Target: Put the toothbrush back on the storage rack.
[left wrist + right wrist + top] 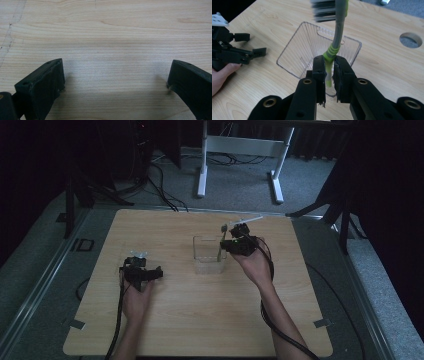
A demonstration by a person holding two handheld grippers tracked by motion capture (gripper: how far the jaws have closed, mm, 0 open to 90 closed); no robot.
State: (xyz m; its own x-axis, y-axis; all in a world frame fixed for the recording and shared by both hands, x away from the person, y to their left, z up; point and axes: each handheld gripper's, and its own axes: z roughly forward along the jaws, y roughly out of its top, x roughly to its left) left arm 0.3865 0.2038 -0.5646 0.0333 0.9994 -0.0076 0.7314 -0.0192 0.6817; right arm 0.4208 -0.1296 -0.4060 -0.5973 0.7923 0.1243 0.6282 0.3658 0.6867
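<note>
toothbrush (pixel 336 40) | head cut off above | right hand-held gripper (pixel 329 75) clamps handle | left (pixel 115 80) wide

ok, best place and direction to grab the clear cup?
Take the clear cup by its rim wall nearest the left gripper, coming from above. It stands upright, mouth open, walls thin. The right gripper holds the toothbrush at the other side.

A grey and lime-green toothbrush (pixel 336 40) with dark bristles is seen, and a clear ribbed cup (pixel 297 47). The tongs (pixel 329 75) are black; the surface (pixel 175 320) is pale wood-grained.
</note>
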